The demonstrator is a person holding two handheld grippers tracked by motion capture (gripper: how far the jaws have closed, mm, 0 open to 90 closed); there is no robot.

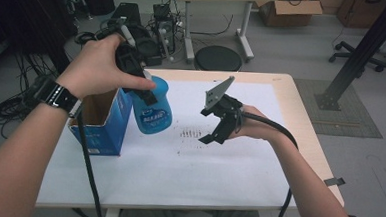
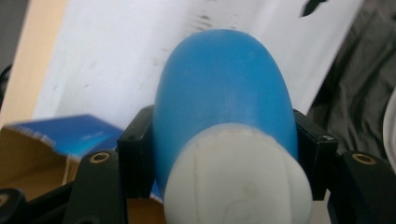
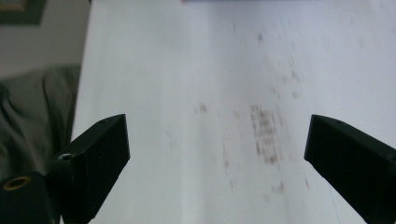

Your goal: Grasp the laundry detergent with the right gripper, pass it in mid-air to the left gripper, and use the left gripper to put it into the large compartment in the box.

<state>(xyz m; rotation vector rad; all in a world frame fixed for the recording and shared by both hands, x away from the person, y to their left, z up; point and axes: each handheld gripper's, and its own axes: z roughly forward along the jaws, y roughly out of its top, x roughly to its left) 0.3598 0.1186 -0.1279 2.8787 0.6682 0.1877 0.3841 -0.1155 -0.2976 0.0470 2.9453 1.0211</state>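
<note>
A blue plastic bottle (image 1: 155,109) with a white rounded top (image 2: 238,186) hangs tilted above the table's left part. My left gripper (image 1: 143,88) is shut on its upper end, and in the left gripper view the gripper (image 2: 229,154) has a black pad pressed on each side of the blue body. An open blue cardboard box (image 1: 101,126) stands just left of the bottle. My right gripper (image 1: 214,133) is over the middle of the white sheet (image 1: 188,163), pointing down. Its jaws stand wide apart in the right gripper view (image 3: 217,154), with nothing between them.
Dark smudges (image 1: 192,134) mark the sheet below the right gripper. The wooden table edge (image 1: 301,114) runs along the right. Behind the table are a round black stool (image 1: 217,58), floor equipment with cables (image 1: 149,36) and a slanted black post (image 1: 364,47).
</note>
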